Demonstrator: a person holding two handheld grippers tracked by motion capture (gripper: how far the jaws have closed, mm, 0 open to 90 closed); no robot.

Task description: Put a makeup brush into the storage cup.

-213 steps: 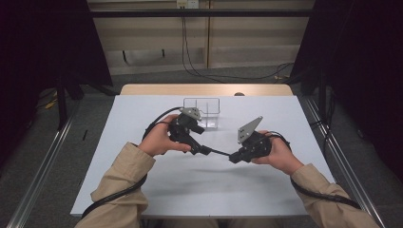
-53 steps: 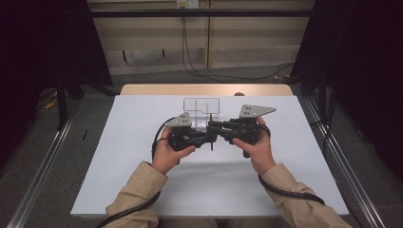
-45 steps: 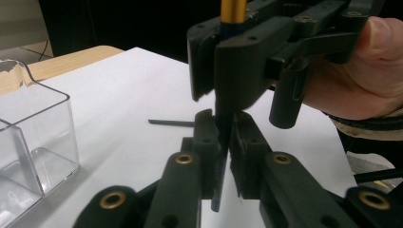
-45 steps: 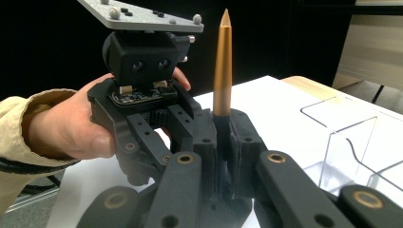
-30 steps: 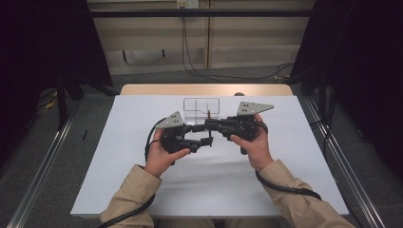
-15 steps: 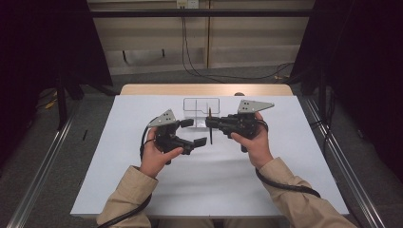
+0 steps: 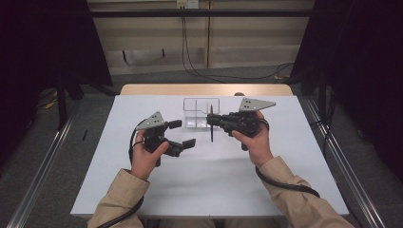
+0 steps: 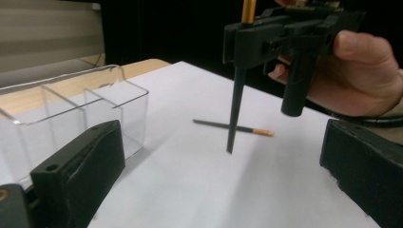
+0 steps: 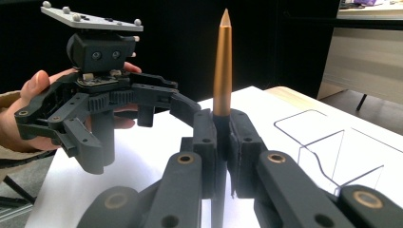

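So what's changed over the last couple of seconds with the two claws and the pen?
The left claw has just been opening, let go of the pen and drew away to the left; nothing is between its jaws now. The right claw stays shut on the pen, holding it upright over the table. The clear box and the second pen haven't moved.
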